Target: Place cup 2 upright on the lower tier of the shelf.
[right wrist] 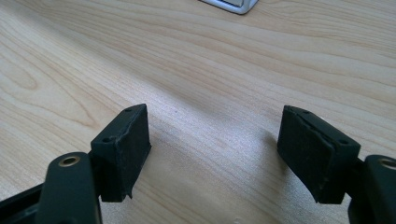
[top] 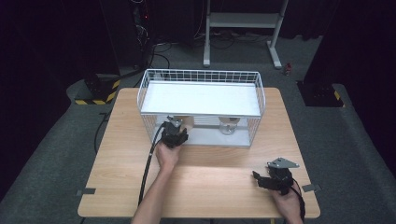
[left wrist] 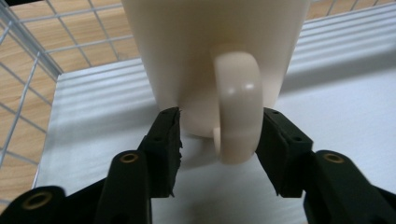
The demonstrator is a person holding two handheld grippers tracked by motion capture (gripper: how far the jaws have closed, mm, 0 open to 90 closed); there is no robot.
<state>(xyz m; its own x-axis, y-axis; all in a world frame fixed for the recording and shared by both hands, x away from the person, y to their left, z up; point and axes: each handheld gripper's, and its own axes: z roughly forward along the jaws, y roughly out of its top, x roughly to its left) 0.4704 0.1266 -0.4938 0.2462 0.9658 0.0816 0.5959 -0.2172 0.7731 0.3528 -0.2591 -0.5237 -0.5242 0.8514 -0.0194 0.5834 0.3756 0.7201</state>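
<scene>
Work in hand: left hand-held gripper (left wrist: 219, 135) taking hold of a cream mug (left wrist: 210, 60) inside the wire basket (top: 144, 88).
Mug place: lower level of the basket, on its white floor (left wrist: 336, 107), toward the basket's left end; basket sits at the far-middle of the tabletop (top: 210, 182), nearer the far edge than the near one.
Left hand-held gripper: reaches in through the basket's near side, as the high view (top: 175, 135) shows; jaws straddle the mug's handle (left wrist: 238, 102). Right pad looks to be on the handle's side, left pad at the mug wall by the base. Clenched as far as it goes on the handle/mug, judging by the contact.
Right hand-held gripper (right wrist: 215, 149): released, jaws wide, nothing between; rests low over bare wood near the near-right corner of the tabletop (top: 275, 179).
Done so far: reach + grip look complete.
Left to do: prob. lift and draw the mug out of the basket; mug not yet clear of the floor as far as I can tell.
Other item: a 2nd small object (top: 229, 125) on the same level, toward the right end; too small to name.
Surface: light wood-grain tabletop; tape tabs at near-left and near-right edges.
Room: dark, grey carpet, black curtains, white metal stand (top: 243, 21) behind, cables on floor.
</scene>
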